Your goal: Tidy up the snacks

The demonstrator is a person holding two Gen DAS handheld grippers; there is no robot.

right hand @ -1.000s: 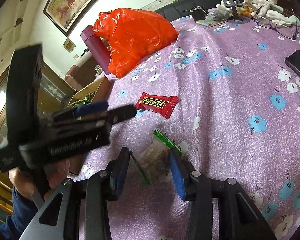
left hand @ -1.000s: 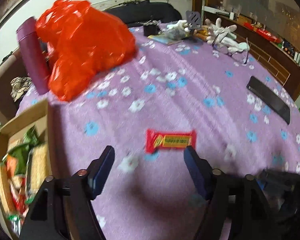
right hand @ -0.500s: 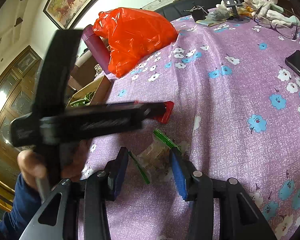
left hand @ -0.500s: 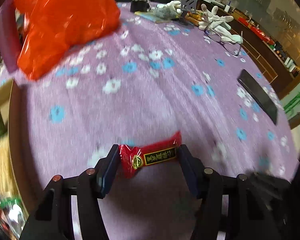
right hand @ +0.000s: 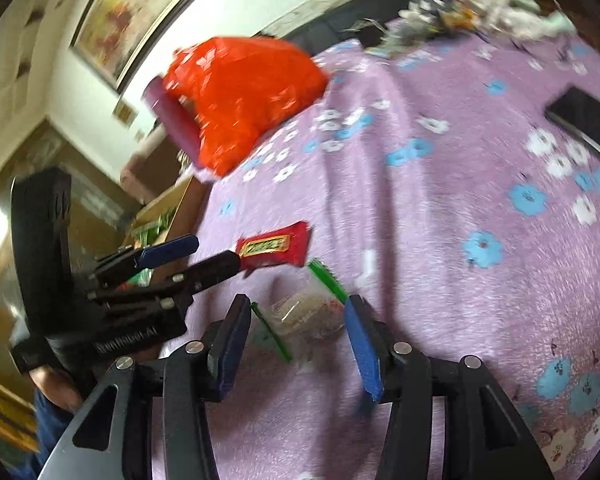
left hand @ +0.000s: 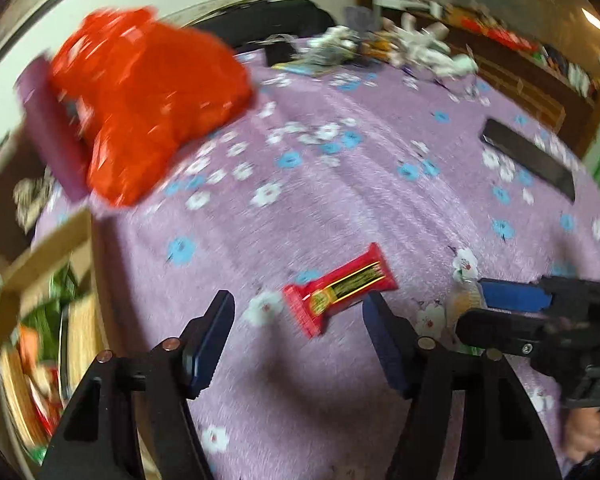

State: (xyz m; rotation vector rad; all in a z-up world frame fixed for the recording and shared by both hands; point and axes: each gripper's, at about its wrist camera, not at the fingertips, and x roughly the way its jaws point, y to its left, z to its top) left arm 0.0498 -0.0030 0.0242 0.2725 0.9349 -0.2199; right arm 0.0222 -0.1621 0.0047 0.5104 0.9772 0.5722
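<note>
Two hand-held grippers tilt down over snacks on the tabletop.
Left hand-held gripper [left hand: 298,330] opening around a red snack bar [left hand: 340,290], untouched; right hand-held gripper [right hand: 296,342] opening astride a clear packet [right hand: 306,314] on purple flowered cloth [left hand: 340,184].

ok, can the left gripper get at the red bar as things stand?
Probably yes. The red bar lies flat on the cloth just ahead of the left gripper, whose jaws are opening with nothing between them. The right gripper is off to the side over the clear packet, not in the way.
</note>
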